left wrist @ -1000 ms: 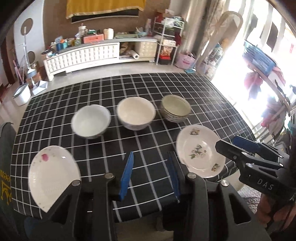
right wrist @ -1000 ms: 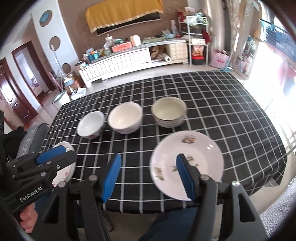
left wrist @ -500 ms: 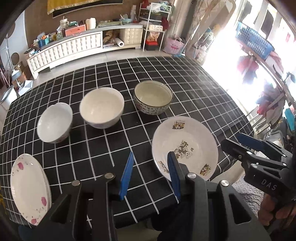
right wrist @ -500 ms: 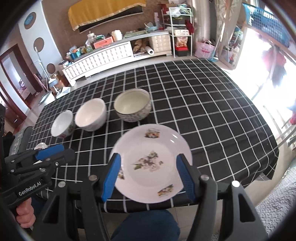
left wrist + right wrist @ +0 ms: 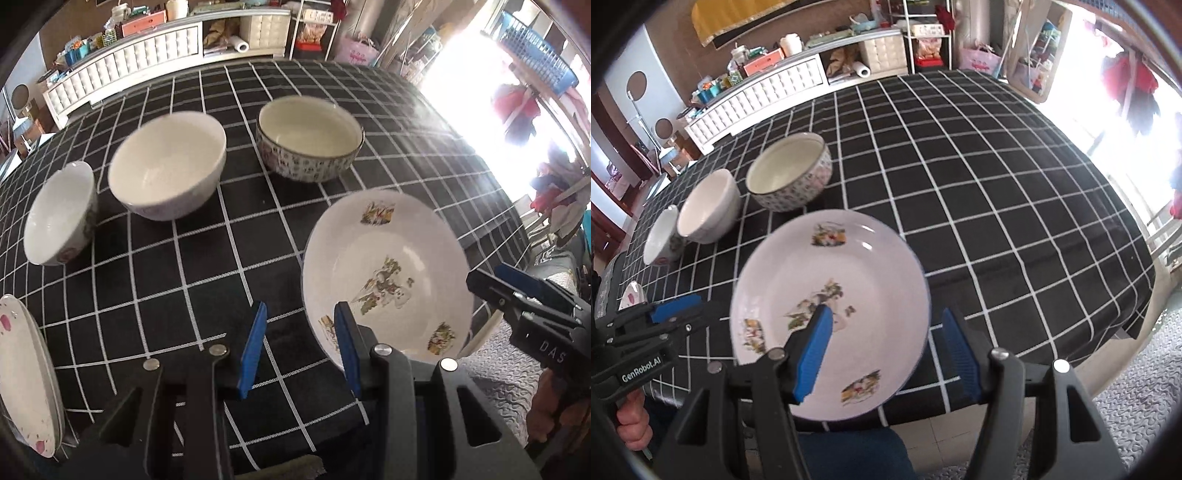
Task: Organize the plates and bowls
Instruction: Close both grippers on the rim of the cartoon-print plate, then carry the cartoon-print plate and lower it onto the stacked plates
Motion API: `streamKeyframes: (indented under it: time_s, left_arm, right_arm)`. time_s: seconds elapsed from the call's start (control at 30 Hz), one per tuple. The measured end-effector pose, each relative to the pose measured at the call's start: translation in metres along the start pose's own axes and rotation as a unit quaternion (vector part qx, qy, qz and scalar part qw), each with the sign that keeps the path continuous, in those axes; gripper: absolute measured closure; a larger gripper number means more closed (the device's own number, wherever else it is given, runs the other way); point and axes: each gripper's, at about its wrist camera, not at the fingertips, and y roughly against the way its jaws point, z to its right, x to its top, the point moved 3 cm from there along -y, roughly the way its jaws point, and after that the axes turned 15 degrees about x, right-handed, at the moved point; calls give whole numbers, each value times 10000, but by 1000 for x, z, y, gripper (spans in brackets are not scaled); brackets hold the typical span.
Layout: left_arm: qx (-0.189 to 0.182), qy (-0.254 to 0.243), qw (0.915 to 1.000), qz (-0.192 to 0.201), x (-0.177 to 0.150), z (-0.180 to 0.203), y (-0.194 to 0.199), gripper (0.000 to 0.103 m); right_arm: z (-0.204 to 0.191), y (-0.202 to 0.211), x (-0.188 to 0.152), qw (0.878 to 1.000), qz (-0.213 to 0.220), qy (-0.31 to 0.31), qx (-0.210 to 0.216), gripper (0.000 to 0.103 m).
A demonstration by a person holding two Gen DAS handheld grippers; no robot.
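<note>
A white plate with flower prints [image 5: 388,273] [image 5: 827,288] lies near the table's front right edge. My right gripper [image 5: 886,350] is open, its left pad over the plate and its right pad past the rim. My left gripper [image 5: 299,347] is open just left of the plate's near rim. Three bowls stand in a row behind: a small white one [image 5: 59,214] [image 5: 661,236], a larger white one [image 5: 166,166] [image 5: 709,206] and a patterned one [image 5: 310,136] [image 5: 788,170]. A pink-flowered plate [image 5: 26,376] [image 5: 631,295] lies at the front left.
The table wears a black tablecloth with a white grid [image 5: 207,258] [image 5: 997,184]. The table's front edge is just below both grippers. A white sideboard [image 5: 147,48] with clutter stands beyond the table. Bright windows are on the right.
Both grippers have moved forward and down toward the flower-print plate. The right gripper's pads now straddle the plate's right part. Nothing has been taken hold of.
</note>
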Motion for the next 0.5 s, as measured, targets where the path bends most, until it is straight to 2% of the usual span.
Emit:
streamKeyframes:
  time_s: [0.37,0.43,0.5]
  left_arm:
    - [35,-73,9994,-334,0,8,-37,68]
    - [25,-70,9993,-353,1,8,-40,68]
    - [4,-80,9994,-351,1,9,-43,70]
  right_arm:
    - [24,-24,2,9997,-153,-54,-189,37]
    - [25,-26,2,9997,-163,12,-176,40]
    - [27,-28,2,9997,-173,49,-173,51]
